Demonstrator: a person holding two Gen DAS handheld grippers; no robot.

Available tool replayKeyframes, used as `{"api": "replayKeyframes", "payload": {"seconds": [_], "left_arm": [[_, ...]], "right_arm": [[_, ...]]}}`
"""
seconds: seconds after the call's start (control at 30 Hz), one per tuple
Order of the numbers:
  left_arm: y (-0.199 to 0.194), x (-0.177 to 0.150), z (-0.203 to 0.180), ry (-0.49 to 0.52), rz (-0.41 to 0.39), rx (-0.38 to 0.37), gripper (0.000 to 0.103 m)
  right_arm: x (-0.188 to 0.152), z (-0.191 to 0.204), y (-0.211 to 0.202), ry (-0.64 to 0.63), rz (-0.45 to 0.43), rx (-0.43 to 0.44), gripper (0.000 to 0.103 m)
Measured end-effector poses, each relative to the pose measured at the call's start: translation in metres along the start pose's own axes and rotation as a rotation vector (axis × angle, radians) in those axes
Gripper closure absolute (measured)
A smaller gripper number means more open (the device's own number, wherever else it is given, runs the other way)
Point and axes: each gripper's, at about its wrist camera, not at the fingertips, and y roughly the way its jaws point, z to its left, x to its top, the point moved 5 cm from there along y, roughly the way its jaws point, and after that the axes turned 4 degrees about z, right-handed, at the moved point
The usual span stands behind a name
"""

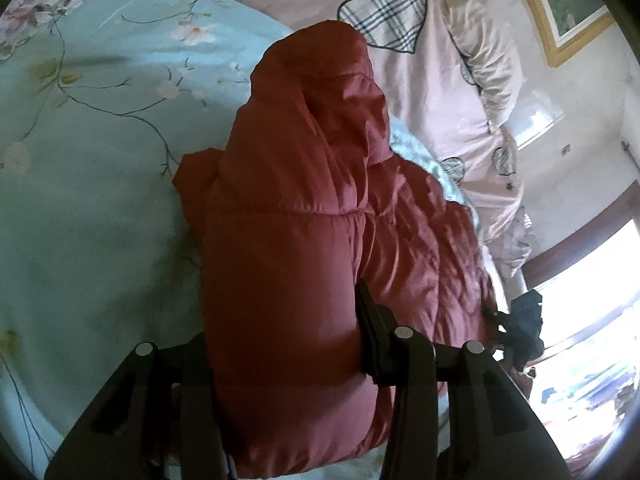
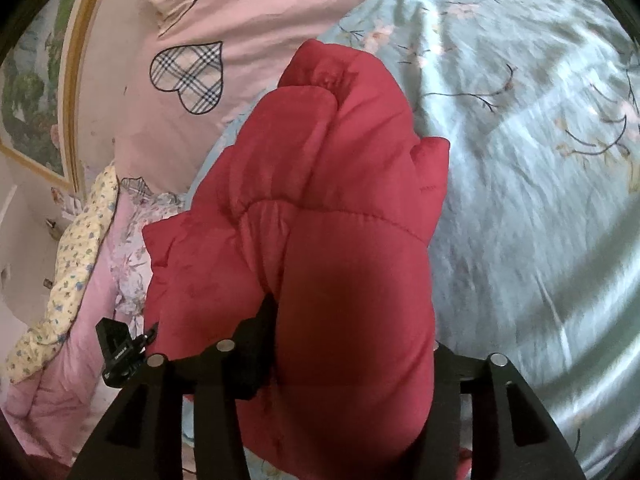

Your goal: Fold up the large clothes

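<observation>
Both the left gripper [image 1: 280, 360] and right gripper [image 2: 352, 360] clamped the red jacket [image 1: 296, 208], probably mid-fold; level, even lifting toward the far bed sheet [image 1: 80, 200] suited.

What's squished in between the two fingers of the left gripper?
A fat fold of the red puffy jacket fills the left hand-held gripper, seen in the left wrist view.

- One red padded jacket [image 1: 288, 240], bunched.
- Two black grippers: left gripper [image 1: 280, 344], right gripper [image 2: 352, 344].
- One pale green floral bedsheet [image 1: 80, 200].
- One pink quilt [image 1: 440, 60], with at least four plaid hearts counted in the left view.
- One gold-framed picture [image 1: 560, 4].
</observation>
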Motion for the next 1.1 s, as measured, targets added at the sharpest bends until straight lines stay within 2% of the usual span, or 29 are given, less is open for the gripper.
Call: {"api": "replayKeyframes", "payload": {"seconds": [0.2, 0.23, 0.37, 0.53, 0.77, 0.83, 0.97, 1.1], "left_arm": [[0.006, -0.004, 0.010, -0.003, -0.005, 0.015, 0.054], [0.006, -0.004, 0.010, -0.003, -0.005, 0.024, 0.050], [0.003, -0.004, 0.008, 0.010, -0.009, 0.058, 0.043], [-0.004, 0.000, 0.005, 0.050, -0.016, 0.125, 0.035], [-0.010, 0.005, 0.005, 0.077, -0.034, 0.191, 0.028], [-0.014, 0.008, 0.006, 0.084, -0.055, 0.231, 0.022], [-0.025, 0.020, 0.009, 0.096, -0.089, 0.290, 0.022], [-0.031, 0.039, 0.008, 0.071, -0.113, 0.247, 0.022]], "right_arm": [[-0.003, -0.003, 0.000, 0.009, -0.003, 0.000, 0.045], [-0.003, -0.003, 0.000, 0.010, -0.001, -0.003, 0.041], [-0.004, -0.003, -0.001, 0.004, 0.000, -0.029, 0.035], [0.000, -0.004, -0.005, -0.009, -0.006, -0.091, 0.021], [0.005, -0.004, -0.016, -0.045, -0.034, -0.153, 0.017], [0.008, -0.003, -0.017, -0.059, -0.034, -0.167, 0.017], [0.018, 0.001, -0.019, -0.086, -0.044, -0.207, 0.016], [0.040, 0.007, -0.019, -0.120, -0.073, -0.262, 0.015]]}}
